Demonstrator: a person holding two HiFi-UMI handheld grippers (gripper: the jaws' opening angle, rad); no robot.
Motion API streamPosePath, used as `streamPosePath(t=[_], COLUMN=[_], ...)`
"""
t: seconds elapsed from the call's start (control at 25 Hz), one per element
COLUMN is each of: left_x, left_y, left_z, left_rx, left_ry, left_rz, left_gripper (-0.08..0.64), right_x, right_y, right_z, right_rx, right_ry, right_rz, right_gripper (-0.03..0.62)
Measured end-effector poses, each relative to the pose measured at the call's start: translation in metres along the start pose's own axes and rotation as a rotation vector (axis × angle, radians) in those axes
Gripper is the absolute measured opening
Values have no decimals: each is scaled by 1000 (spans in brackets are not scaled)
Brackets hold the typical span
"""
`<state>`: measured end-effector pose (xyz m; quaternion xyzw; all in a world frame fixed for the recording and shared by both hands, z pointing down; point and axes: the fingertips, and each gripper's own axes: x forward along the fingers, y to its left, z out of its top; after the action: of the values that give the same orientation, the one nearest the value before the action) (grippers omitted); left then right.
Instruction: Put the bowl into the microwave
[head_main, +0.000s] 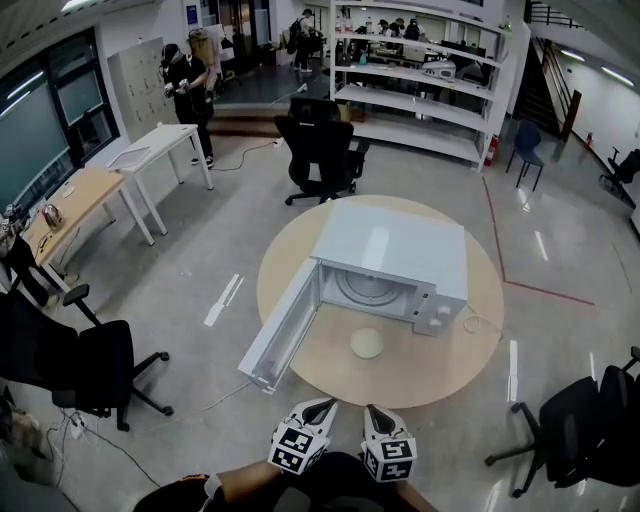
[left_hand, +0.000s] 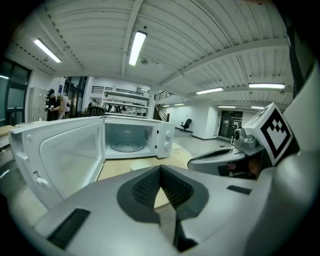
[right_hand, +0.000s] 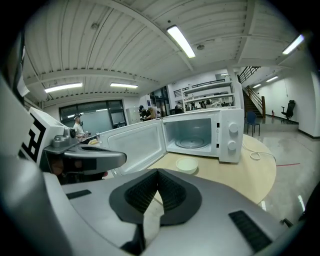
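A white microwave (head_main: 400, 250) stands on the round wooden table (head_main: 450, 370), its door (head_main: 285, 325) swung wide open to the left and its cavity with the glass turntable (right_hand: 191, 143) empty. A small pale bowl (head_main: 366, 343) rests on the table just in front of the opening; it also shows as the bowl (left_hand: 140, 164) and the bowl (right_hand: 186, 164). My left gripper (head_main: 322, 405) and right gripper (head_main: 372, 411) hover side by side off the table's near edge, short of the bowl. The left gripper (left_hand: 161, 170) and right gripper (right_hand: 158, 172) are both shut on nothing.
A white cord (head_main: 478, 322) lies on the table right of the microwave. Black office chairs stand behind the table (head_main: 320, 150), at the left (head_main: 90, 365) and at the right (head_main: 580, 420). Desks (head_main: 150, 150), shelving (head_main: 420, 90) and a person (head_main: 188, 85) are farther off.
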<state>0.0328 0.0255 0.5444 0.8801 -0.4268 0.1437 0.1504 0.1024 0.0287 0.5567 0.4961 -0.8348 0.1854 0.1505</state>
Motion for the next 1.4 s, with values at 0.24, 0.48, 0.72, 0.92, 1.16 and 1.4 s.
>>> streamPosePath(t=[0.24, 0.48, 0.72, 0.92, 1.16, 1.4], left_x=[8, 15, 22, 18, 24, 37], left_y=[-14, -26, -33, -30, -22, -6], left_z=[1, -2, -1, -2, -1, 15], left_rx=[3, 14, 26, 17, 1, 25], left_ry=[9, 33, 45, 49, 36, 18], left_rz=[66, 105, 122, 130, 96, 38], left_gripper=[46, 46, 46, 46, 46, 46], right_x=[-5, -9, -10, -9, -7, 8], right_y=[-17, -32, -43, -40, -43, -48], right_z=[-3, -11, -12, -14, -13, -2], right_rx=[1, 21, 39, 45, 31, 40], right_ry=[-21, -24, -33, -22, -7, 7], right_rz=[56, 91, 104, 110, 66, 10], right_gripper=[15, 15, 15, 15, 15, 15])
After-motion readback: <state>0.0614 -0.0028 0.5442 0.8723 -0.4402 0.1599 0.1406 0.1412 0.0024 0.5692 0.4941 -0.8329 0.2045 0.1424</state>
